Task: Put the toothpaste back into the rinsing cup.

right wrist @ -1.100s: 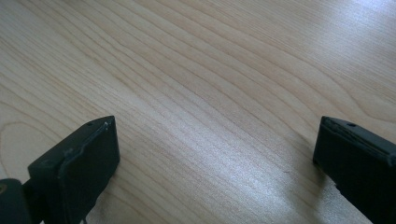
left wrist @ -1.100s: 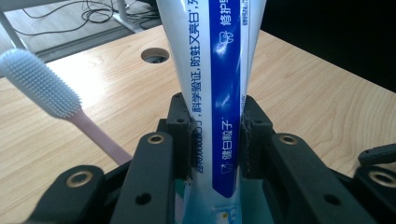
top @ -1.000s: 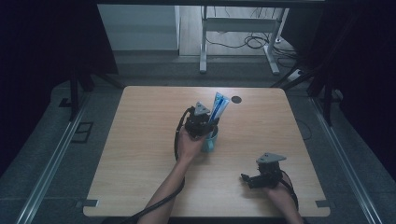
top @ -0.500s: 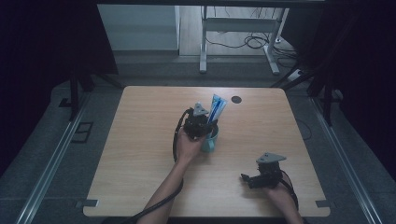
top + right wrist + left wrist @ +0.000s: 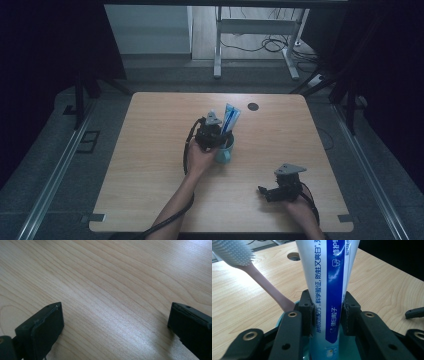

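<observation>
toothpaste tube (image 5: 329,290) upright in cup (image 5: 224,153) — left gripper (image 5: 327,315) clamps it | right gripper (image 5: 115,322) jaws apart

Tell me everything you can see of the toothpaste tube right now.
The toothpaste tube is white, glossy plastic by the look of it, with a blue band down it and printed Chinese text. It stands roughly upright in the teal cup near the table's middle, its flat crimped end up, widening upward. The left gripper is shut on it, a jaw pressing each side just above the cup rim. A pink toothbrush leans in the same cup beside it; whether they touch is unclear.
</observation>
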Tool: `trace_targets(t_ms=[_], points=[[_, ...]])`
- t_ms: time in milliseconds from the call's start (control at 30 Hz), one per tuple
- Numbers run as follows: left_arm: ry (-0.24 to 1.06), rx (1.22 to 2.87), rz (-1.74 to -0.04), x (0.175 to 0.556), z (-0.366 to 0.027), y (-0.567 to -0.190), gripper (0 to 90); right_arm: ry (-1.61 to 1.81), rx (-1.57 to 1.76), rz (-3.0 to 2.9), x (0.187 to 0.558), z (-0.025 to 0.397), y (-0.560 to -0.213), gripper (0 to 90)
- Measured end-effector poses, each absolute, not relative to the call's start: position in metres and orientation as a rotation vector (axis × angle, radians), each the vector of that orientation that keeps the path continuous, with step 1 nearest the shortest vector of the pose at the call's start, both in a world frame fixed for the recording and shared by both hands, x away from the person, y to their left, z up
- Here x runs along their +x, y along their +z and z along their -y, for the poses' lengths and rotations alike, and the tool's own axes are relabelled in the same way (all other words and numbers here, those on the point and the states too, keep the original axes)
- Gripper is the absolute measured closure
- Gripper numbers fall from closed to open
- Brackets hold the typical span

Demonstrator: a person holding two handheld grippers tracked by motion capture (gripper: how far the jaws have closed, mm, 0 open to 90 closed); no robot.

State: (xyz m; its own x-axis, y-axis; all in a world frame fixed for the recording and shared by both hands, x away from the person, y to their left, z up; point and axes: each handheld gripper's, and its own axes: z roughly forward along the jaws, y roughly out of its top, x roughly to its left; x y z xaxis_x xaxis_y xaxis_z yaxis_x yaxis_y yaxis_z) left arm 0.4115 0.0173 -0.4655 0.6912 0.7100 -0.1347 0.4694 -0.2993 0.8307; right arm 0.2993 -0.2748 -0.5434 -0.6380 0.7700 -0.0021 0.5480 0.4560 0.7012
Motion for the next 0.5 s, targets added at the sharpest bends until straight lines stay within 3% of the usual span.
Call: trace_targets(t_ms=[267,500], points=[[0.333,1.964,-0.918,0.409,-0.0145,-0.4632,63.8,0.977,1.122,-2.391,0.2993,0.2748,-0.5434,0.3],[0.36,1.967,-0.893,0.405,-0.0129,-0.4594,55.4,0.977,1.121,-2.39,0.2993,0.2748,-0.5435,0.3]])
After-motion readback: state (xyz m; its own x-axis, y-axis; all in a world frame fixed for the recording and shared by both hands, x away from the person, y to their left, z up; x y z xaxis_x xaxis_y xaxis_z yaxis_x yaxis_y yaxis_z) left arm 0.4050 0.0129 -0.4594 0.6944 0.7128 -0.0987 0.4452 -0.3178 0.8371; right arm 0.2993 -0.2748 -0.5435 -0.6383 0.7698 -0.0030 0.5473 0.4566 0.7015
